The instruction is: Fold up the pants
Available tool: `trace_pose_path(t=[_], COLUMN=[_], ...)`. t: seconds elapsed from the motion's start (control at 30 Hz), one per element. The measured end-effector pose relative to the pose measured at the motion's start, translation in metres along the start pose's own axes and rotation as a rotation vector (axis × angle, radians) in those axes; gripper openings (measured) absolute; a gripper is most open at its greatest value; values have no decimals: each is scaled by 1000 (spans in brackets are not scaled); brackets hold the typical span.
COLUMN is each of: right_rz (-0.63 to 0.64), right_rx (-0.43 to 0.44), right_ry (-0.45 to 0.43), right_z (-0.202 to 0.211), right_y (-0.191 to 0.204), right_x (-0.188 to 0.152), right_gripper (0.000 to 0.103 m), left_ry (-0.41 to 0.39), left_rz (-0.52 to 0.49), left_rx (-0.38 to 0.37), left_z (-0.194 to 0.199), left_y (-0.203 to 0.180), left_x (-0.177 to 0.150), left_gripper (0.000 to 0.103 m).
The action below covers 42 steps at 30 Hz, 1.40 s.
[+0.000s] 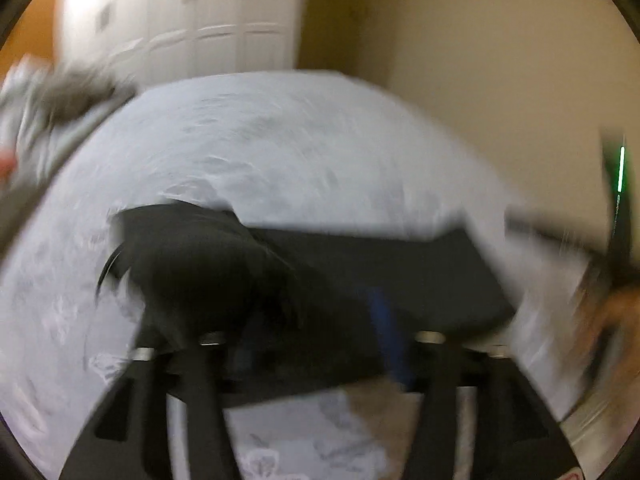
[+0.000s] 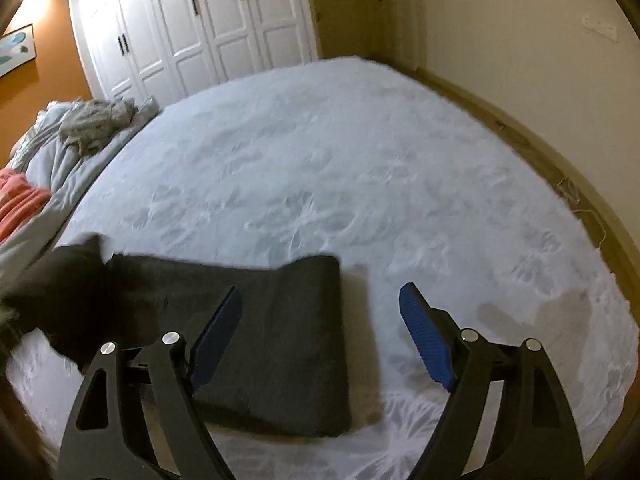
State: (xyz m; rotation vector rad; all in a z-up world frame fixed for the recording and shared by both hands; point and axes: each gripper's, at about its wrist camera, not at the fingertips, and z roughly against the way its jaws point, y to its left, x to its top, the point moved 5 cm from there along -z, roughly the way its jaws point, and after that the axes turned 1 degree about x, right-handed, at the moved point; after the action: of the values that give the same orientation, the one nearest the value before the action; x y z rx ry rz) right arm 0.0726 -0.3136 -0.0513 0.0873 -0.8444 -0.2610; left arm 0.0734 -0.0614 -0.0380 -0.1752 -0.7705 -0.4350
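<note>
Dark grey pants [image 2: 280, 344] lie folded flat on the white patterned bedspread [image 2: 320, 168]. My right gripper [image 2: 320, 336] is open and empty, held above the pants' right edge, its blue pads [image 2: 424, 340] spread wide. In the blurred left wrist view the pants [image 1: 360, 276] lie across the bed and a bunched black part [image 1: 192, 264] rises over my left gripper [image 1: 316, 344]. One blue pad [image 1: 388, 340] shows; the other finger is hidden under the fabric. I cannot tell whether the left jaws are shut on it.
A pile of grey and pink laundry [image 2: 80, 128] sits at the bed's left side. White wardrobe doors [image 2: 192, 20] stand behind the bed. A cream wall and wooden bed frame [image 2: 540, 144] run along the right.
</note>
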Motion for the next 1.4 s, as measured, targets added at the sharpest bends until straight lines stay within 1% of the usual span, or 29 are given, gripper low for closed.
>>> trace_pose_path(t=[0.03, 0.1, 0.13, 0.17, 0.2, 0.27, 0.33, 0.47, 0.57, 0.63, 0.7, 0.73, 0.8, 0.83, 0.87, 0.9, 0.93, 1.0, 1.03, 1.07, 1.1, 1.13, 1.17, 1.2, 1.23, 1.27, 1.3, 1.37, 1.4], right_rz=[7, 47, 64, 79, 102, 126, 131, 96, 124, 181, 264, 307, 405, 467, 488, 468, 407, 264, 158, 100, 44, 2, -8, 13, 70, 91, 71, -56, -98], right_rx=[6, 45, 70, 92, 124, 166, 194, 314, 360, 372, 372, 362, 305, 253, 256, 275, 288, 392, 472, 509, 510, 482, 388, 295, 131, 36, 11, 99, 142], right_ry=[8, 34, 45, 55, 70, 96, 115, 139, 118, 98, 92, 96, 95, 92, 116, 165, 177, 169, 152, 141, 120, 102, 101, 126, 212, 272, 294, 268, 245], right_z=[-1, -3, -4, -5, -8, -14, -19, -28, -27, -24, -24, -27, -40, -51, -57, -65, -65, -42, -22, -11, -1, 4, 0, -11, -34, -48, -52, -43, -36], right_y=[5, 20, 28, 35, 45, 62, 76, 115, 151, 177, 205, 216, 238, 249, 253, 255, 250, 231, 210, 193, 170, 147, 119, 100, 74, 56, 41, 23, 20], right_x=[-4, -12, -16, -19, -23, -29, -32, -29, -26, -26, -32, -36, -47, -54, -58, -60, -55, -31, -15, -5, 3, 7, 5, -3, -21, -34, -41, -39, -34], right_gripper=[79, 80, 81, 81, 81, 85, 86, 86, 90, 94, 96, 96, 94, 63, 33, 32, 18, 15, 15, 15, 15, 17, 27, 34, 40, 40, 40, 41, 47], left_ry=[-14, -42, -58, -93, -128, -206, -230, -170, -152, -143, -136, -131, -117, -112, -111, -107, -103, -107, -115, -122, -123, -118, -103, -88, -74, -49, -30, 0, 2], left_rz=[-64, -159, -196, -209, -195, -109, 20, 247, 412, 466, 484, 490, 502, 507, 507, 503, 494, 472, 464, 447, 428, 406, 375, 354, 342, 328, 323, 311, 299], left_rx=[63, 150, 182, 208, 212, 197, 215, 272, 280, 294, 322, 332, 325, 313, 303, 297, 283, 240, 225, 202, 187, 177, 172, 171, 167, 153, 137, 120, 127], left_z=[-3, -3, 0, 8, 17, 41, 55, 48, 46, 50, 52, 54, 51, 51, 51, 50, 50, 52, 53, 54, 53, 50, 44, 38, 33, 25, 20, 10, 8], left_y=[-13, -25, -26, -26, -21, 1, 41, 121, 176, 199, 213, 215, 222, 222, 220, 218, 213, 201, 195, 186, 177, 169, 157, 148, 141, 131, 125, 109, 104], left_x=[-9, -17, -20, -20, -17, -8, -1, 5, -2, -10, -19, -21, -26, -28, -30, -31, -31, -28, -26, -23, -20, -18, -16, -15, -15, -15, -15, -16, -16], left_gripper=[63, 73, 73, 74, 79, 88, 91, 92, 92, 92, 92, 92, 92, 91, 92, 92, 92, 92, 92, 92, 92, 92, 92, 92, 92, 92, 92, 92, 92])
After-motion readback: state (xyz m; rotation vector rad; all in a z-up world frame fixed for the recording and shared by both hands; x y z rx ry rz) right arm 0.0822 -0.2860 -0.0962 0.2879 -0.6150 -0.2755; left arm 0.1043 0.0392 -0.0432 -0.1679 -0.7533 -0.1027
